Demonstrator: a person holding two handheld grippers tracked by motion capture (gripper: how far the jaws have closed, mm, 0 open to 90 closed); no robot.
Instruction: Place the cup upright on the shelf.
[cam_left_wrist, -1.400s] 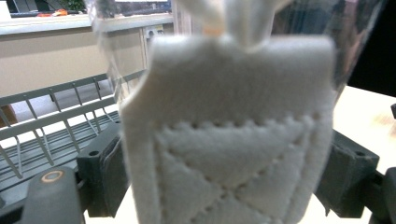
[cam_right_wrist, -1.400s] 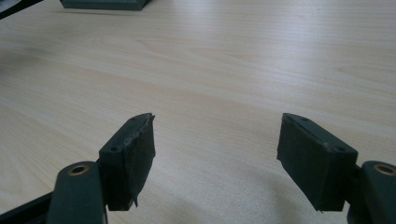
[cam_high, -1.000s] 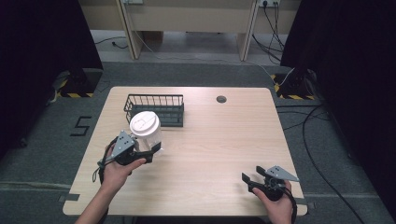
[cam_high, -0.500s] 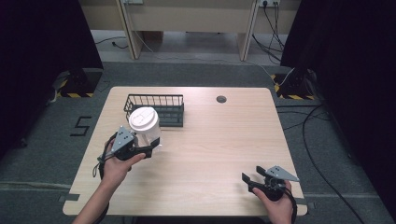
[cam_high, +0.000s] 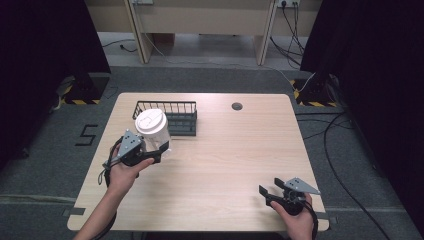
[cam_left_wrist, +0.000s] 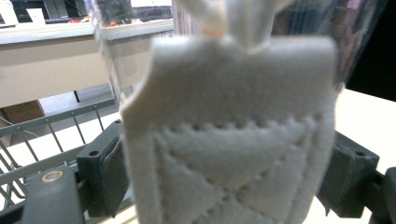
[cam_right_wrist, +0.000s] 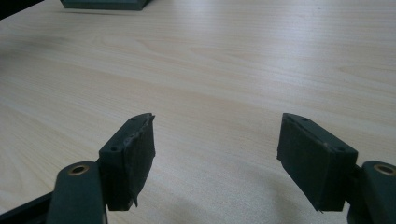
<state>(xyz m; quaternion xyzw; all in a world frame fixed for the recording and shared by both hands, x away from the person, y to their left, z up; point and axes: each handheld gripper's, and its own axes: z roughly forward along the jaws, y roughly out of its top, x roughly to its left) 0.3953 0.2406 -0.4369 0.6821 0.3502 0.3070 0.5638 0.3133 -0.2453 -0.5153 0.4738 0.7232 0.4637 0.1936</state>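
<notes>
- The cup (cam_high: 154, 131), a clear plastic one with a white lid and a white felt sleeve round its body, is held off the table, just in front of the near left corner of the wire basket (cam_high: 172, 118).
- In the left gripper view the sleeve (cam_left_wrist: 233, 140) sits squarely between the two black jaws, which press on it from either side; gripping the soft sleeve rather than the slick plastic probably gives a steadier hold.
- The left gripper (cam_high: 150, 150) is thus pinching the cup low on its body, so the lidded top stands clear above it, leaning a little toward the basket.
- Judging by how close the cup hangs to the basket, the work in hand looks like carrying it over the rim and setting it down inside.
- The basket's near wall (cam_left_wrist: 56, 135) is what stands in the way: the cup's base has to pass above those wires before it can go down.
- The right gripper (cam_high: 275, 194) rests near the table's front right corner, well apart from the cup, jaws spread with nothing between them, only bare wood (cam_right_wrist: 224, 70) ahead.
- A small round grommet (cam_high: 237, 106) sits in the table (cam_high: 240, 150) near the far edge, to the right of the basket and out of the cup's likely path.
</notes>
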